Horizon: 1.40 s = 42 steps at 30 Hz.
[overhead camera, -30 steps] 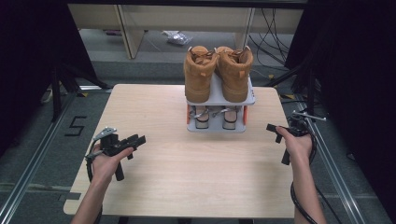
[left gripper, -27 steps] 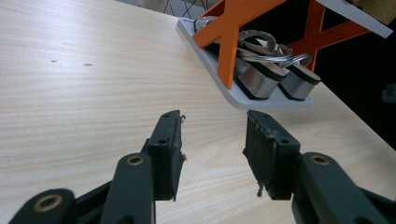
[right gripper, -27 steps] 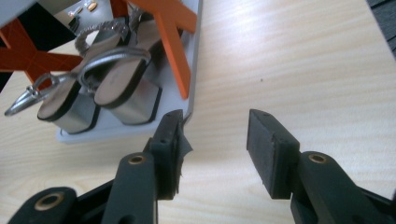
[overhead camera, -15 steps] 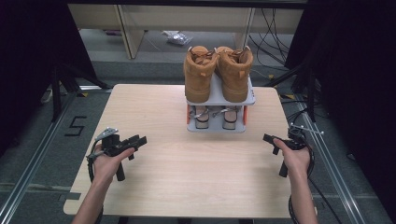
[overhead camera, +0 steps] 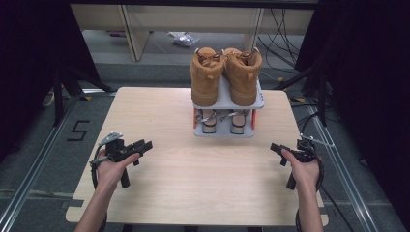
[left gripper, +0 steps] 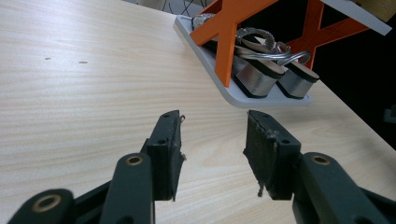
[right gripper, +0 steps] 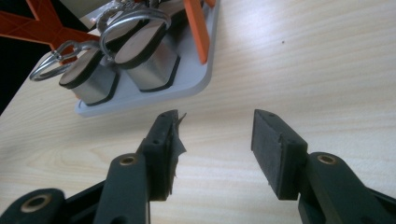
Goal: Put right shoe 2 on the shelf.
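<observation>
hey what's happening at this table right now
A person holds a gripper in each hand over a wooden table. The left gripper and right gripper are both open and empty; the right one's jaws have just been opening. Both point toward a small shoe rack, with tan boots on top and sandals on the lower shelf.

Two-tier rack [overhead camera: 227, 130] stands on the desk [overhead camera: 203, 193] at the middle of the far edge. Pair of boots [overhead camera: 225, 75] side by side on the rack's top shelf. Pair of sandals [overhead camera: 222, 122] side by side on its bottom shelf, directly under the boots. Left gripper [overhead camera: 143, 146] over the desk near the left edge, well apart from the rack. Right gripper [overhead camera: 276, 151] near the right edge, nearer than the rack's right end.
</observation>
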Each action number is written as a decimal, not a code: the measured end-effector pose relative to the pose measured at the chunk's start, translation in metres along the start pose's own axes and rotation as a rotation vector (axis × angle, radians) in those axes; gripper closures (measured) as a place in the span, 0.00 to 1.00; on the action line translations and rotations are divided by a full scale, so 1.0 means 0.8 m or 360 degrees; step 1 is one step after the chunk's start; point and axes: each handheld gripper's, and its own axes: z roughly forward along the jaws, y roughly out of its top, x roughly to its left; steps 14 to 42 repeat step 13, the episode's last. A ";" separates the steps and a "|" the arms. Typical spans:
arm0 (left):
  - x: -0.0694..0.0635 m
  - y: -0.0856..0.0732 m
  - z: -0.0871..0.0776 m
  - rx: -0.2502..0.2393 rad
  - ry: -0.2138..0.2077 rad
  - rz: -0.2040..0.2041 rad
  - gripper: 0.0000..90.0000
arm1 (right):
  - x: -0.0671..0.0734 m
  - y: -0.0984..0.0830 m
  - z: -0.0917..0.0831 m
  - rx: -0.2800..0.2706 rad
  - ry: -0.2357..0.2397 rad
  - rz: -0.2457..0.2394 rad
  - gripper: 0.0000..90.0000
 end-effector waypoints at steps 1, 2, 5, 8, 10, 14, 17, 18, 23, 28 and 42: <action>0.000 0.001 -0.001 0.0001 0.0004 0.0006 0.61 | -0.004 -0.002 0.002 -0.0028 0.0017 -0.0048 0.58; 0.000 0.002 -0.002 -0.0001 0.0002 0.0005 0.61 | -0.004 -0.004 -0.001 -0.0005 0.0022 -0.0038 0.58; 0.001 0.004 -0.005 -0.0019 0.0001 -0.0008 0.61 | 0.002 -0.008 -0.006 0.0005 0.0059 0.0053 0.57; 0.003 0.005 -0.006 -0.0025 -0.0002 -0.0016 0.60 | -0.001 -0.009 -0.007 -0.0038 0.0066 -0.0036 0.56; 0.002 0.006 -0.006 -0.0026 -0.0001 -0.0021 0.59 | -0.002 -0.008 -0.008 -0.0042 0.0049 -0.0076 0.55; 0.002 0.006 -0.006 -0.0030 -0.0001 -0.0029 0.58 | -0.003 -0.009 -0.007 -0.0052 0.0039 -0.0080 0.54; 0.002 0.006 -0.006 -0.0030 -0.0001 -0.0029 0.58 | -0.003 -0.009 -0.007 -0.0052 0.0039 -0.0080 0.54; 0.002 0.006 -0.006 -0.0030 -0.0001 -0.0029 0.58 | -0.003 -0.009 -0.007 -0.0052 0.0039 -0.0080 0.54; 0.002 0.006 -0.006 -0.0030 -0.0001 -0.0029 0.58 | -0.003 -0.009 -0.007 -0.0052 0.0039 -0.0080 0.54; 0.002 0.006 -0.006 -0.0030 -0.0001 -0.0029 0.58 | -0.003 -0.009 -0.007 -0.0052 0.0039 -0.0080 0.54; 0.002 0.006 -0.006 -0.0030 -0.0001 -0.0029 0.58 | -0.003 -0.009 -0.007 -0.0052 0.0039 -0.0080 0.54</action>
